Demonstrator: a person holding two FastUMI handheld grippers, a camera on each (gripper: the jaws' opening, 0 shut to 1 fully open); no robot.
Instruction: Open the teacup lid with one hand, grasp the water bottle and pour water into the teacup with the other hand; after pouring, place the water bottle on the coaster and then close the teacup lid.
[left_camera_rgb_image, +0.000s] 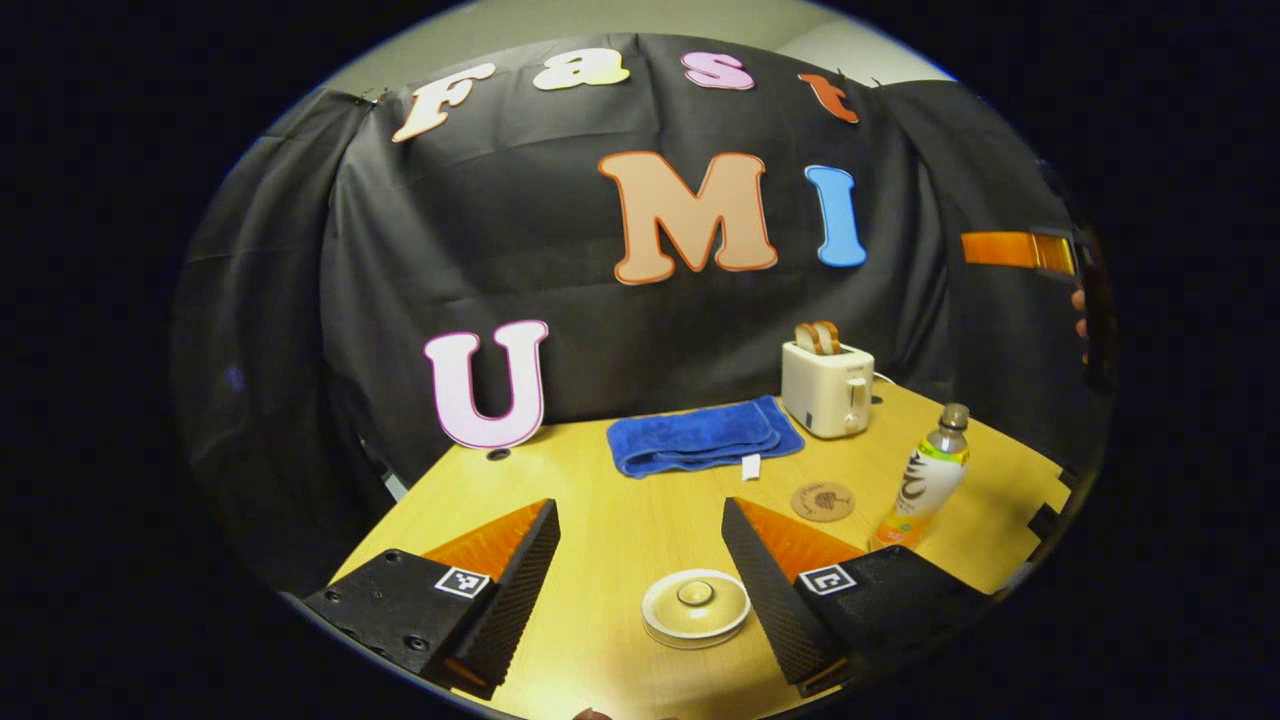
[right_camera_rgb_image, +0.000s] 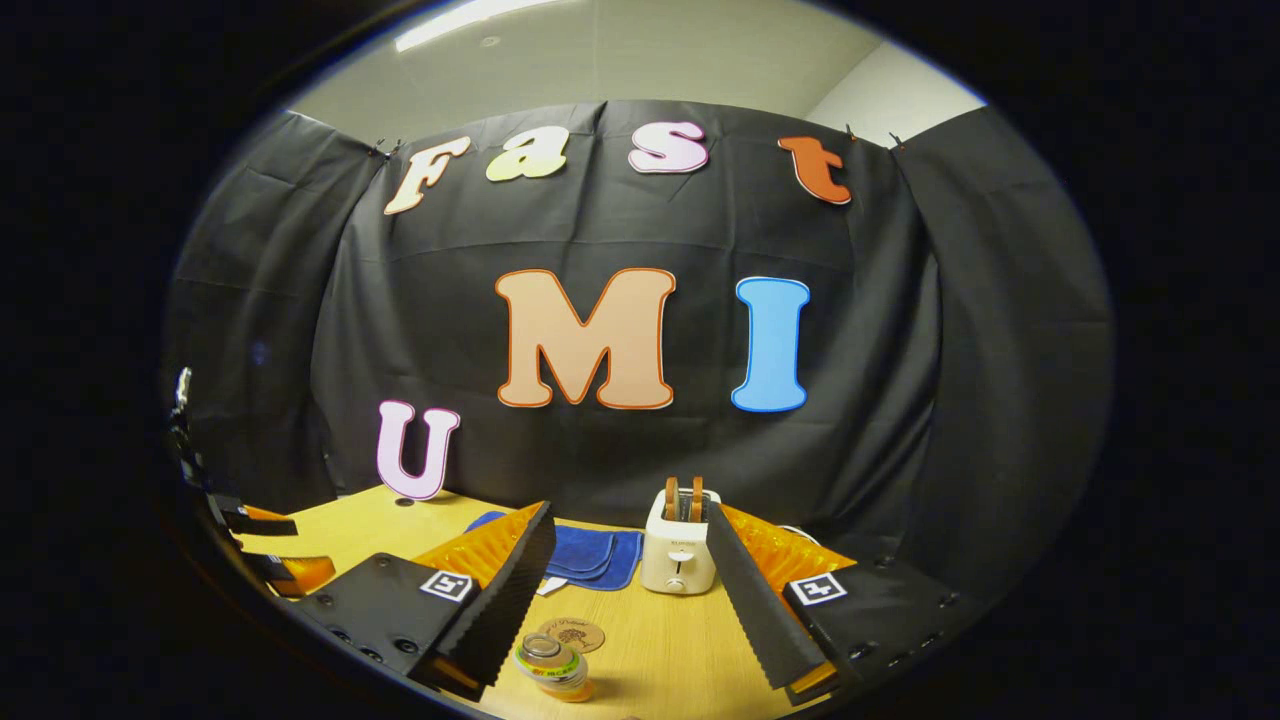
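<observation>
Your left gripper (left_camera_rgb_image: 640, 560) hangs above the table (left_camera_rgb_image: 620, 500) with its jaws spread wide and holding nothing; the teacup lid (left_camera_rgb_image: 696, 606) lies low between the two fingers, a shade nearer the right-hand one, with its knob pointing straight up; I judge the first step, lifting that lid, not yet begun, and the move turns on coming down over the knob; the lid is round, so no long axis matters, only centring. Beyond it the blue towel (left_camera_rgb_image: 700, 437) lies folded at the back, well apart; bare wood surrounds the cup on its left and far sides, so you have room to lift and carry the lid aside. Further right in the left gripper view sits the coaster (left_camera_rgb_image: 822, 501), then the water bottle (left_camera_rgb_image: 925, 478) just beside it, standing upright, with the toaster (left_camera_rgb_image: 826, 386) behind. Your right gripper (right_camera_rgb_image: 630, 590) is likewise wide open and empty; in the right gripper view the bottle (right_camera_rgb_image: 552, 666) stands below and slightly left of the gap, long axis vertical, so this hand is the nearer one; the table's right edge lies close beyond the bottle, so approach from the near side.
</observation>
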